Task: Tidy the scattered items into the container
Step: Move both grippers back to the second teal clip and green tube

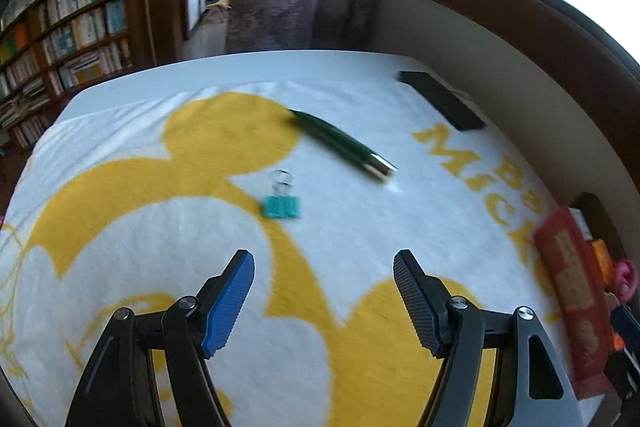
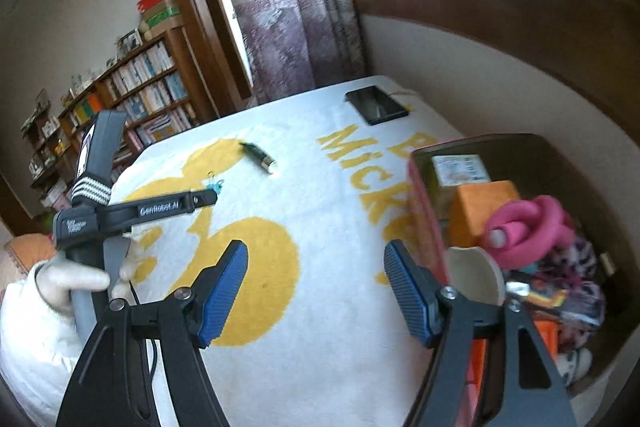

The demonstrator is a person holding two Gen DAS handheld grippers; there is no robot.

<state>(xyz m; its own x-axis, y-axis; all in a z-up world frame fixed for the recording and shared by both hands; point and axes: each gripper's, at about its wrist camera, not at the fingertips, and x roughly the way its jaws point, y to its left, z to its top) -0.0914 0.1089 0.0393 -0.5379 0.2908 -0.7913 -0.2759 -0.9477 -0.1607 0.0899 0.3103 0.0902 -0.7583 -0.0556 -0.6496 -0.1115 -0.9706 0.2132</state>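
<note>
A teal binder clip and a dark green pen lie on the white and yellow towel. My left gripper is open and empty, just short of the clip. The red-walled container at the right holds an orange block, a pink ring toy, a pale cup and several other items. My right gripper is open and empty, above the towel beside the container's left wall. The left gripper also shows in the right wrist view, with the clip and pen beyond it.
A black flat case lies at the table's far right corner, also in the right wrist view. The container's red wall is at the left wrist view's right edge. A bookshelf, curtain and window wall surround the table.
</note>
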